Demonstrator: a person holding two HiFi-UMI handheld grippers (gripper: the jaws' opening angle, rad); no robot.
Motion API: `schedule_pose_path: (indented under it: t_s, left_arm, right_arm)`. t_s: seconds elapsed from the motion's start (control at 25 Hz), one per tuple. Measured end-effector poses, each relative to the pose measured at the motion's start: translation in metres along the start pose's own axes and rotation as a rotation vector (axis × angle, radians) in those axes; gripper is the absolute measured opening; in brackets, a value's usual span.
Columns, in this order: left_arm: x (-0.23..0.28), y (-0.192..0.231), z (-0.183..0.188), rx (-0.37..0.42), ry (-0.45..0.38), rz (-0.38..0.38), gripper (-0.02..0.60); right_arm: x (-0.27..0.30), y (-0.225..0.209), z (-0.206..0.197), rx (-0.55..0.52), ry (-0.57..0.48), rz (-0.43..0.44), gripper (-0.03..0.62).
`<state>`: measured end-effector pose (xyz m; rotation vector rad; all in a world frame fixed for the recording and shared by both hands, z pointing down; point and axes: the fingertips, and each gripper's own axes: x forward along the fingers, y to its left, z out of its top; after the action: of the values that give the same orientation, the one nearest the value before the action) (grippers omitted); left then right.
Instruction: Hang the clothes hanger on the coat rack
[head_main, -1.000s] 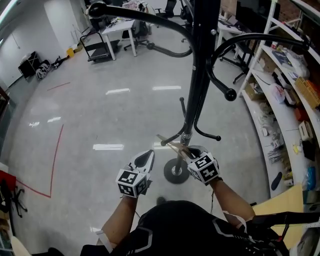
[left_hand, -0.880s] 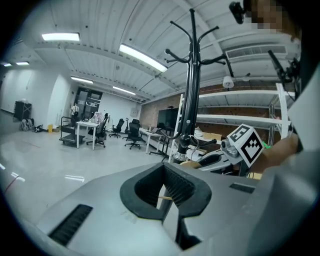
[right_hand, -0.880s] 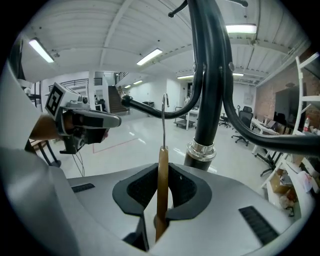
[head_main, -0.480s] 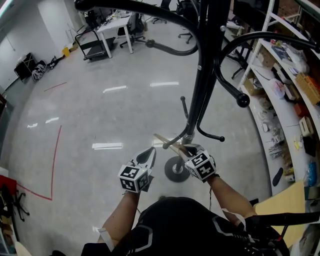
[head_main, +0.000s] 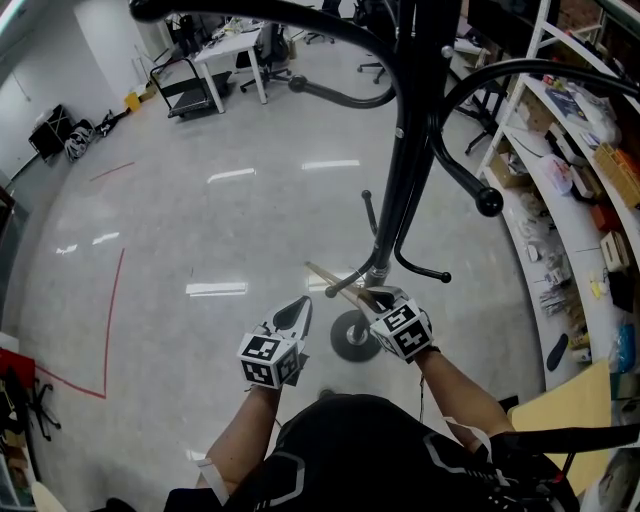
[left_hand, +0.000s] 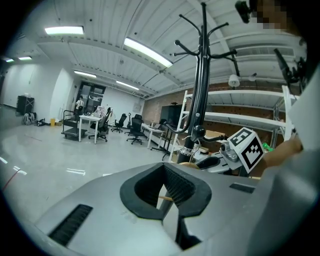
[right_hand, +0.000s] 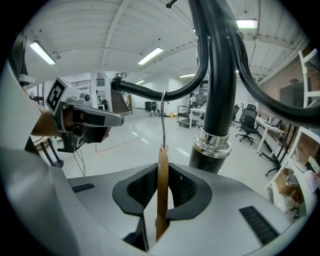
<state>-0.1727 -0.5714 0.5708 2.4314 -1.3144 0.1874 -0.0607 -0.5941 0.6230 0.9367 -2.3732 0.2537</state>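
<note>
Head view: the person stood close to the coat rack (head_main: 412, 150), with its round base (head_main: 350, 340) on the grey floor (head_main: 200, 220) just beyond both grippers.
Right gripper view: the right gripper (right_hand: 161, 195) had its jaws clamped on the wooden body of the clothes hanger (right_hand: 162, 175), which stood upright and edge-on between the pads.
Hook: the metal hook (right_hand: 163, 117) rose straight up from the wood, just beside the rack's black pole. Its top reached the outline of a curved rack arm (right_hand: 150, 92), but whether the two touched could not be told.
Left gripper view: the left gripper (left_hand: 170, 192) had its jaws drawn together with nothing gripped. The other gripper and the rack's pole showed beyond them.
Placement: in the head view the left gripper sat just left of the rack's base, apart from the hanger. The hanger's pale arm slanted up and left from the right gripper, near the foot of the pole.
Surroundings: shelving (head_main: 570, 170) ran along the floor's right edge, desks (head_main: 230, 50) stood at its far edge, and a red line (head_main: 110, 310) marked its left side.
</note>
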Motion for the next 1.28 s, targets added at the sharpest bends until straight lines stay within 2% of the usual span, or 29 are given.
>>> schedule_pose_path:
  t_s: [1.28]
  left_arm:
    - [-0.019, -0.007, -0.007, -0.008, 0.005, 0.042, 0.0]
  right_arm:
    - [0.002, 0.001, 0.0, -0.054, 0.017, 0.012, 0.058]
